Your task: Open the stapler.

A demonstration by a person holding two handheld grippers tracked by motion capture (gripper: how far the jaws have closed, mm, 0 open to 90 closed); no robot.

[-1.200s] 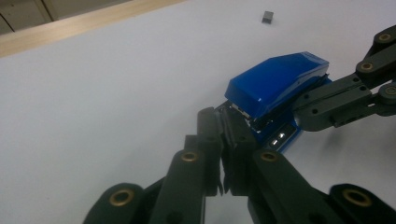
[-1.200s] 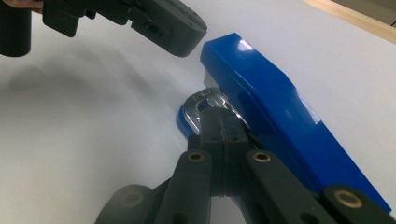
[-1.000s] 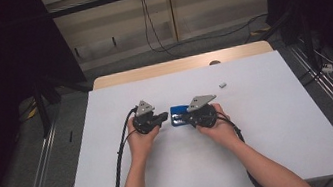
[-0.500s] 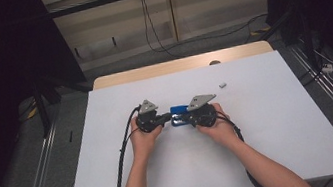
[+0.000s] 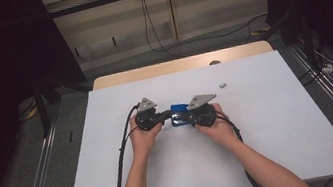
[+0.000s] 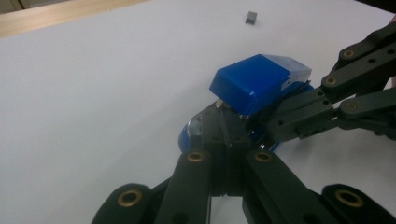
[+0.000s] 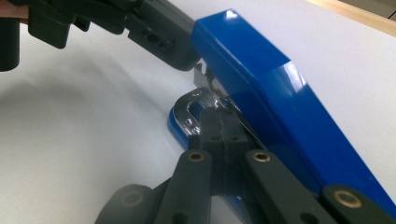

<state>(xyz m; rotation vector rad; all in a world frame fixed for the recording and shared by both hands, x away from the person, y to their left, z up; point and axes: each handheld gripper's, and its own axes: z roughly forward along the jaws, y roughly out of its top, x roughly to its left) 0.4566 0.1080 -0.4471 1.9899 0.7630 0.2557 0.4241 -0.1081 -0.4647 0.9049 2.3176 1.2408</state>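
Here, mid-frame on the matte white table (image 5: 272, 137), a glossy blue plastic stapler (image 6: 258, 81) with a chromed base sits between the left gripper (image 6: 227, 135) and right gripper (image 7: 219, 135), both black jaw pairs pressed together against it.

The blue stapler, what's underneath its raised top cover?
Under the blue stapler's lifted cover sit a metal staple channel and the shiny base plate. Both grippers' shut jaws meet there, hiding the rest.

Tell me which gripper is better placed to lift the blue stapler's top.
Probably the left gripper: its closed jaws sit at the open front of the stapler, just under the raised blue top. The right gripper has its closed jaws low by the metal base.
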